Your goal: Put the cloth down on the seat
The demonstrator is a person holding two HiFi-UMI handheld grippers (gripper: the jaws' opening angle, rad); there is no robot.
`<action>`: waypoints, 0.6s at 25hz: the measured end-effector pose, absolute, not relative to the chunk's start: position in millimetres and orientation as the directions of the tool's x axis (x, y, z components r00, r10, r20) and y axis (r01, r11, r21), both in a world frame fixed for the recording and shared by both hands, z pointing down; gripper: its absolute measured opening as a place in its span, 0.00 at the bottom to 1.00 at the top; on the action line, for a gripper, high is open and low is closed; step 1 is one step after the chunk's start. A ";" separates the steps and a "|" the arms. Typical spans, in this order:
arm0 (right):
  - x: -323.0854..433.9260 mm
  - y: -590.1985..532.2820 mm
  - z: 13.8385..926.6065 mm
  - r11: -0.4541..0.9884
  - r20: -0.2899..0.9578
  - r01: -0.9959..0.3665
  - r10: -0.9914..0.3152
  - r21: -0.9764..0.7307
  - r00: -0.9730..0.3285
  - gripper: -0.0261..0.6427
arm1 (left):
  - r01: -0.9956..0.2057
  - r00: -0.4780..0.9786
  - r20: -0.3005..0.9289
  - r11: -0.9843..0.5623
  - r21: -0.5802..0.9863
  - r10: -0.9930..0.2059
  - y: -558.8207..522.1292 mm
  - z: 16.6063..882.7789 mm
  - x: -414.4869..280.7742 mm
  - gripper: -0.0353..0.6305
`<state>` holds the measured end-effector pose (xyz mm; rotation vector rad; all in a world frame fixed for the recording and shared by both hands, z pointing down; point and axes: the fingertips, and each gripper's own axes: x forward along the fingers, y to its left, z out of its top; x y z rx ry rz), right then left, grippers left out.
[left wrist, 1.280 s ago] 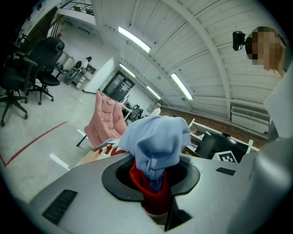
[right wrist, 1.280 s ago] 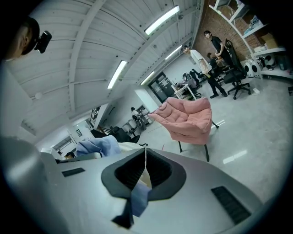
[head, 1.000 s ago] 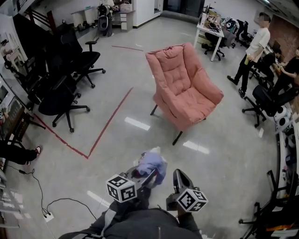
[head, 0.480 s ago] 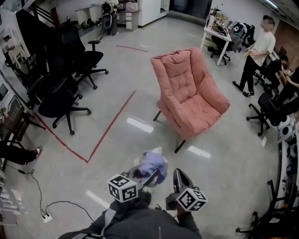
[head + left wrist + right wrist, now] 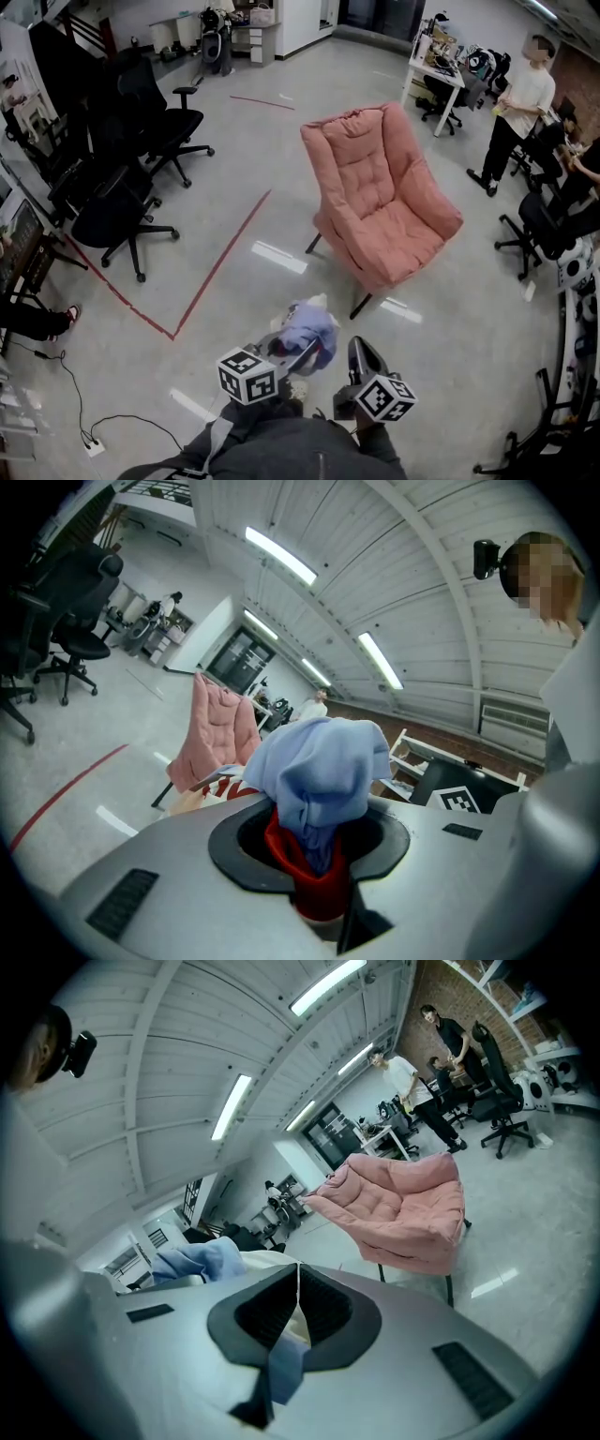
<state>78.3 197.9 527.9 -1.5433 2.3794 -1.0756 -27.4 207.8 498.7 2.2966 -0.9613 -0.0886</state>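
Note:
The cloth (image 5: 307, 328) is a bunched light-blue piece with red and cream parts. My left gripper (image 5: 298, 349) is shut on it and holds it above the floor. In the left gripper view the cloth (image 5: 319, 771) bulges up from between the jaws of that gripper (image 5: 319, 855). My right gripper (image 5: 358, 354) is just to its right, jaws together. In the right gripper view a blue strip of cloth (image 5: 281, 1368) sits in the slot of those jaws (image 5: 298, 1288). The pink armchair (image 5: 384, 202) stands ahead, its seat (image 5: 412, 234) bare, a short way beyond both grippers.
Black office chairs (image 5: 122, 202) stand at the left along a red floor line (image 5: 220, 258). A person (image 5: 516, 117) stands at the far right by a white desk (image 5: 436, 70) and more chairs (image 5: 544, 220). A cable and socket strip (image 5: 94, 441) lie at the lower left.
The armchair sits lower and nearer in the head view, and the room has shifted around it. Both grippers keep their places in the view with the cloth held as before.

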 end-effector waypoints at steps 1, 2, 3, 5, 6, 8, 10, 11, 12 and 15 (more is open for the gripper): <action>78.0 194.8 527.9 0.231 0.273 -0.757 -0.836 -0.612 -0.476 0.06 | -0.616 0.732 0.173 -0.531 0.582 -0.659 204.3 498.2 -27.4 0.22; 78.2 192.1 527.9 0.230 0.272 -0.756 -0.837 -0.613 -0.475 0.06 | -0.614 0.733 0.172 -0.533 0.582 -0.658 201.2 497.9 -27.0 0.22; 78.8 190.2 528.1 0.228 0.272 -0.757 -0.838 -0.613 -0.473 0.06 | -0.613 0.735 0.171 -0.535 0.581 -0.656 198.8 497.8 -26.1 0.22; 80.3 187.9 529.3 0.222 0.274 -0.758 -0.840 -0.614 -0.468 0.06 | -0.610 0.739 0.171 -0.539 0.580 -0.652 196.2 498.2 -24.2 0.22; 80.9 187.4 530.4 0.218 0.275 -0.758 -0.841 -0.615 -0.465 0.06 | -0.608 0.741 0.172 -0.541 0.581 -0.649 195.8 498.9 -23.5 0.22; 82.2 187.3 533.0 0.209 0.278 -0.757 -0.843 -0.619 -0.460 0.06 | -0.605 0.745 0.176 -0.541 0.584 -0.644 196.1 501.6 -22.5 0.22; 84.0 187.7 534.8 0.203 0.280 -0.756 -0.844 -0.623 -0.458 0.06 | -0.603 0.747 0.180 -0.540 0.587 -0.640 196.4 504.4 -21.2 0.22; 84.9 187.9 535.5 0.200 0.282 -0.755 -0.843 -0.624 -0.457 0.06 | -0.603 0.748 0.183 -0.538 0.589 -0.638 196.1 505.5 -20.8 0.22; 85.7 188.0 535.9 0.197 0.285 -0.755 -0.843 -0.625 -0.456 0.06 | -0.604 0.747 0.187 -0.534 0.591 -0.638 195.4 506.3 -20.8 0.22; 87.6 186.3 534.7 0.194 0.290 -0.757 -0.842 -0.624 -0.455 0.06 | -0.607 0.743 0.188 -0.528 0.595 -0.642 192.5 504.9 -22.4 0.22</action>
